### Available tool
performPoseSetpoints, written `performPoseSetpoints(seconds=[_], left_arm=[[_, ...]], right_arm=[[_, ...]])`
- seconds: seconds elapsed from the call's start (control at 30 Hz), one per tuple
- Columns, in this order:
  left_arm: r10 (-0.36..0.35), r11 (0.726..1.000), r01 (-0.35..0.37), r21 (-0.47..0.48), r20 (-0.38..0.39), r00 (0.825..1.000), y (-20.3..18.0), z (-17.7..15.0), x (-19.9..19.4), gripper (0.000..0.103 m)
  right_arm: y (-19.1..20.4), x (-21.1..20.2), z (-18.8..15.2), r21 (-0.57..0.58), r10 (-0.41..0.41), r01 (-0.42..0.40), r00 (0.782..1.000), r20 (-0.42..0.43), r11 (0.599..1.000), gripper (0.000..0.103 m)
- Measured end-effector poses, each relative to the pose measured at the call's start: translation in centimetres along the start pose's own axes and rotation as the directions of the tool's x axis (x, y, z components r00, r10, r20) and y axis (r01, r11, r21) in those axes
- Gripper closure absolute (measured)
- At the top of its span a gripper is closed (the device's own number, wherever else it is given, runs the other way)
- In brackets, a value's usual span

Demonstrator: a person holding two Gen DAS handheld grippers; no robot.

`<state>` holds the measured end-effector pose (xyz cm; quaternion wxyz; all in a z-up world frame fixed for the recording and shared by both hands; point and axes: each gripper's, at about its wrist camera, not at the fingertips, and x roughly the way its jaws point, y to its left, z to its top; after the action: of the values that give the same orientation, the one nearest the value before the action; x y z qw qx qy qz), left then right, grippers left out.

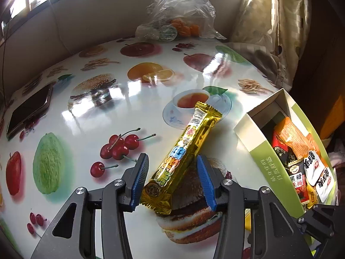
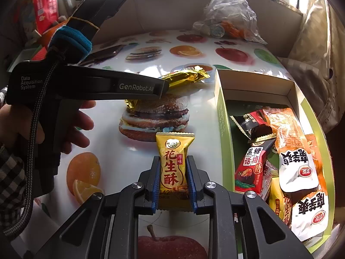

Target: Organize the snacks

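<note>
A long gold-wrapped snack bar [image 1: 183, 149] lies slantwise on the fruit-print table [image 1: 90, 116]. My left gripper [image 1: 172, 158] straddles its lower half, open; the left pad is close against the wrapper and a gap shows at the right pad. In the right wrist view, that left gripper [image 2: 165, 87] hangs over the gold bar [image 2: 187, 75]. My right gripper [image 2: 173, 159] is shut on a small yellow peanut-crisp packet [image 2: 173, 161], held upright above the table. A green-and-white box [image 2: 222, 112] [image 1: 248, 133] at the right holds several snack packets.
A phone [image 1: 28, 110] lies at the table's left edge. A clear plastic bag with oranges [image 1: 181, 15] [image 2: 228, 15] stands at the far side. A person's hand [image 2: 75, 127] holds the left gripper's handle. Curtains hang at the right.
</note>
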<state>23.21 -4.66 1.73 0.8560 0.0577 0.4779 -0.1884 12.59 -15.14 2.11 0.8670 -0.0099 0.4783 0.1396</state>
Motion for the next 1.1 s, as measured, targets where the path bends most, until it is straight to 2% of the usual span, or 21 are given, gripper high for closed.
performPoseSetpoints(seconds=[0.2, 0.57, 0.73, 1.1], left_arm=[[0.004, 0.999, -0.003, 0.034, -0.009, 1.0, -0.8, 0.7, 0.9, 0.055], [0.036, 0.999, -0.036, 0.015, -0.004, 0.999, -1.0, 1.2, 1.7, 0.056], [0.041, 0.999, -0.041, 0.003, 0.001, 0.999, -0.8, 0.9, 1.4, 0.079], [0.031, 0.999, -0.029, -0.032, 0.037, 0.999, -0.4, 0.0, -1.0, 0.079]], right_arm=[[-0.1, 0.0, 0.0, 0.002, 0.006, -0.006, 1.0, 0.002, 1.0, 0.082], [-0.1, -0.1, 0.0, 0.001, 0.006, -0.006, 1.0, 0.005, 1.0, 0.082], [-0.2, -0.2, 0.0, 0.007, 0.004, -0.004, 1.0, 0.009, 1.0, 0.082], [-0.2, -0.9, -0.1, 0.015, -0.001, 0.001, 1.0, 0.027, 1.0, 0.082]])
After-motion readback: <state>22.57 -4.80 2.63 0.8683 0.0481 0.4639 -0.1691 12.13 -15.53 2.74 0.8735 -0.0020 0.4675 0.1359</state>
